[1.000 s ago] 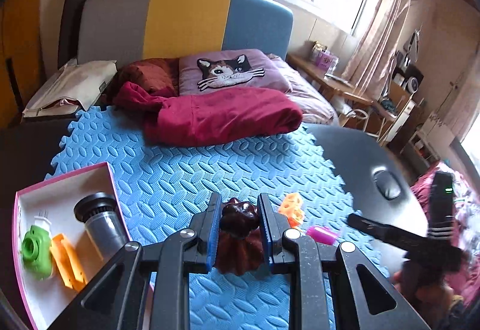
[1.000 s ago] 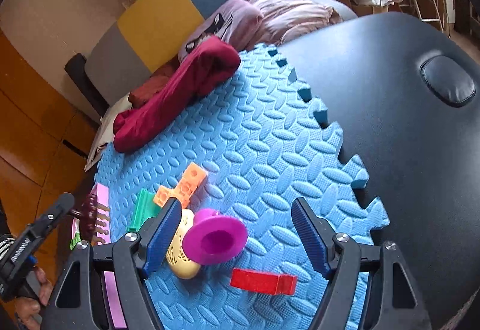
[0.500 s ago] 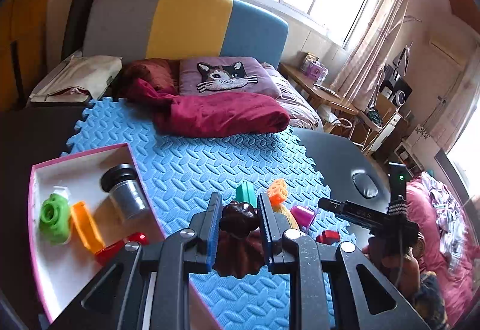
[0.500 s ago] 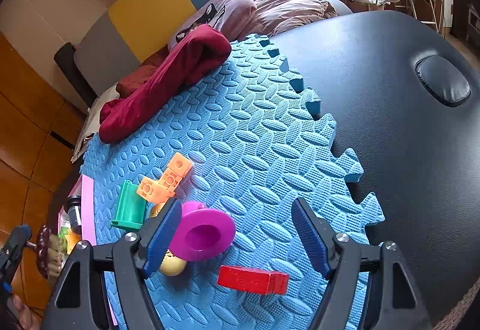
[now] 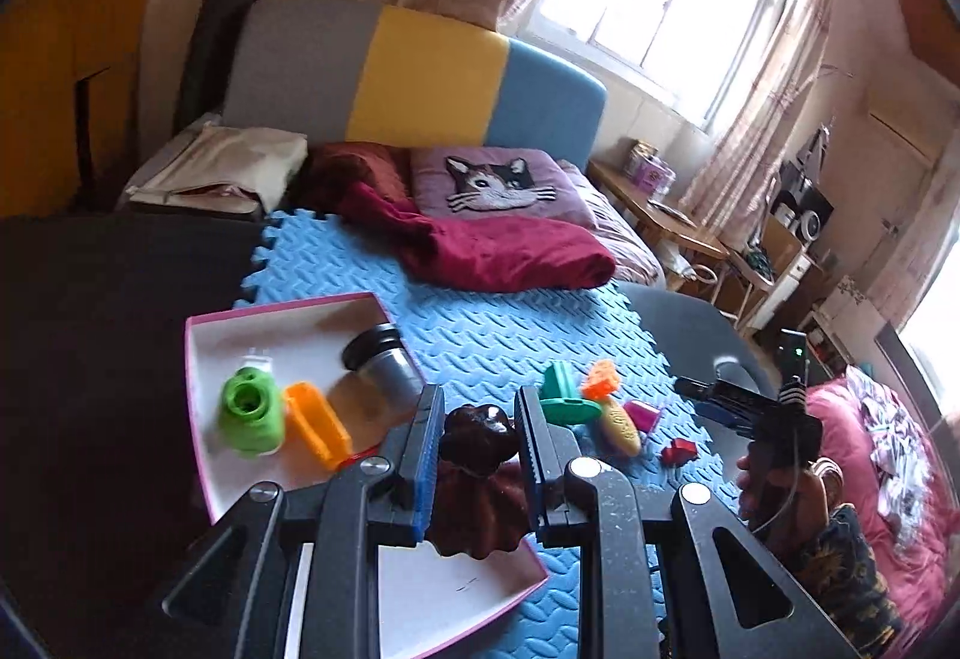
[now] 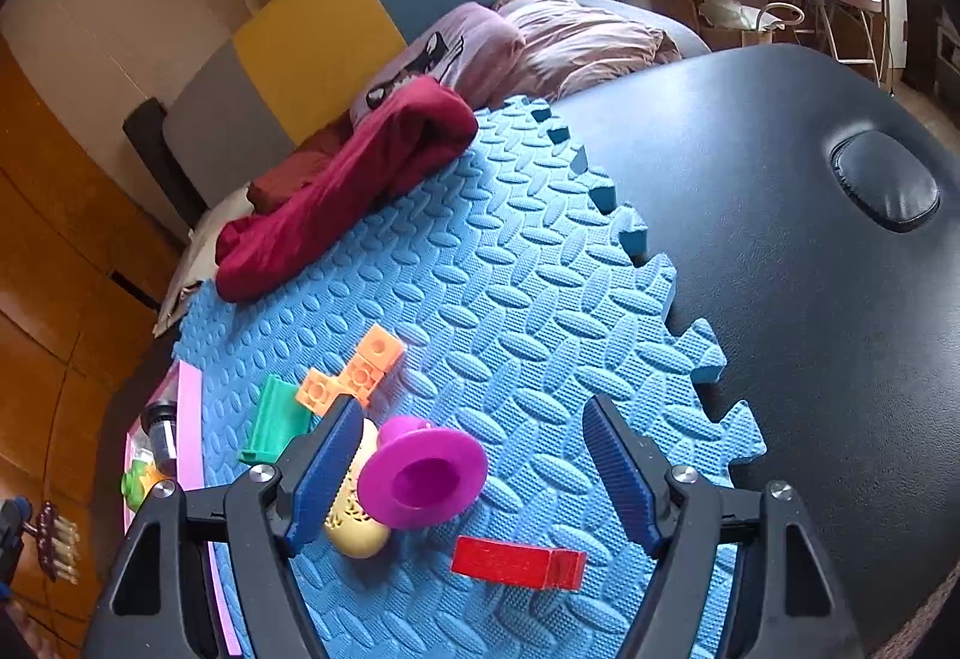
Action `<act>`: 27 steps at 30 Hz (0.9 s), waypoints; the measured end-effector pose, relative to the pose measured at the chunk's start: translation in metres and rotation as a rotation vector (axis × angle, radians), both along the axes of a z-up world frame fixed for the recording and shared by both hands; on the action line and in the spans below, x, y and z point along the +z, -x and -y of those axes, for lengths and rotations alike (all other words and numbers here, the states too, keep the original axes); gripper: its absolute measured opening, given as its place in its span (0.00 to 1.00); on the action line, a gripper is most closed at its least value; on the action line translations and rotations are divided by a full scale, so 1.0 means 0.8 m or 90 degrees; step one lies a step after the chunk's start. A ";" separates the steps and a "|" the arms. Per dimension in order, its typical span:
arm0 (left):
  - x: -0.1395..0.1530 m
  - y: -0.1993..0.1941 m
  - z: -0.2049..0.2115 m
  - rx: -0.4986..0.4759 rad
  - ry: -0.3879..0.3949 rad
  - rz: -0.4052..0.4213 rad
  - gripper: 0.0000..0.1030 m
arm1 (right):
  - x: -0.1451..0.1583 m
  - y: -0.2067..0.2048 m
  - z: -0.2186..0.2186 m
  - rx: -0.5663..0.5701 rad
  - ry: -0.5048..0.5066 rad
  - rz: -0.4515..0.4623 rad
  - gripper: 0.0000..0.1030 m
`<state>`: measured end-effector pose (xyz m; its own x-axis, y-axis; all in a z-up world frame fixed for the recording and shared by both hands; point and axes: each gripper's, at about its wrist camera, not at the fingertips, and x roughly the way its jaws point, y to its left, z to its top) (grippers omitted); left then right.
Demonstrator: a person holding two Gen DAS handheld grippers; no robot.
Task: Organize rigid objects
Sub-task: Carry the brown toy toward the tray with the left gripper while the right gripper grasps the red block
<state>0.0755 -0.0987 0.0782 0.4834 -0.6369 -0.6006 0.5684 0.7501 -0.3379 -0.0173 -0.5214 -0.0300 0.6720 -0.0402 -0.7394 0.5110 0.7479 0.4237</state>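
My left gripper (image 5: 477, 404) is shut on a dark brown fluted toy (image 5: 480, 503), held above the near corner of the white tray with a pink rim (image 5: 198, 389). The tray holds a green toy (image 5: 249, 410), an orange piece (image 5: 315, 422) and a metal cylinder with a black cap (image 5: 384, 365). My right gripper (image 6: 468, 404) stands open over the blue foam mat (image 6: 540, 299), just above a magenta cup (image 6: 420, 479). A yellow toy (image 6: 354, 530) lies by its left finger and a red block (image 6: 516, 563) lies in front. The brown toy (image 6: 54, 539) shows at the far left edge.
Orange linked cubes (image 6: 354, 371) and a green piece (image 6: 273, 419) lie on the mat behind the cup. A dark red cloth (image 6: 354, 185) lies folded at the mat's far edge. Black padded table surface (image 6: 810, 269) runs right of the mat. A hand (image 5: 774, 479) holds the right gripper.
My left gripper has carried the brown toy leftward and a little up, from over the mat to over the tray. The right gripper has stayed over the magenta cup.
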 end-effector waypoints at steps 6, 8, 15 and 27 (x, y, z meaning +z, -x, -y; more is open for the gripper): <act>-0.020 0.007 -0.030 0.021 0.012 -0.002 0.23 | -0.002 0.010 -0.027 0.019 0.017 -0.025 0.75; -0.026 0.006 -0.036 0.026 0.018 -0.012 0.23 | -0.002 0.020 -0.038 0.021 0.024 -0.031 0.75; -0.045 0.005 -0.055 0.036 0.031 -0.035 0.23 | -0.004 0.052 -0.060 -0.027 0.031 -0.033 0.75; -0.069 0.008 -0.078 0.051 0.030 -0.058 0.23 | -0.037 0.021 -0.058 -0.036 0.109 -0.114 0.56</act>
<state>0.0690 -0.0366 0.0233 0.4786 -0.6268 -0.6148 0.4732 0.7740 -0.4207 -0.0345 -0.4752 -0.0594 0.5239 -0.2092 -0.8257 0.6102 0.7685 0.1924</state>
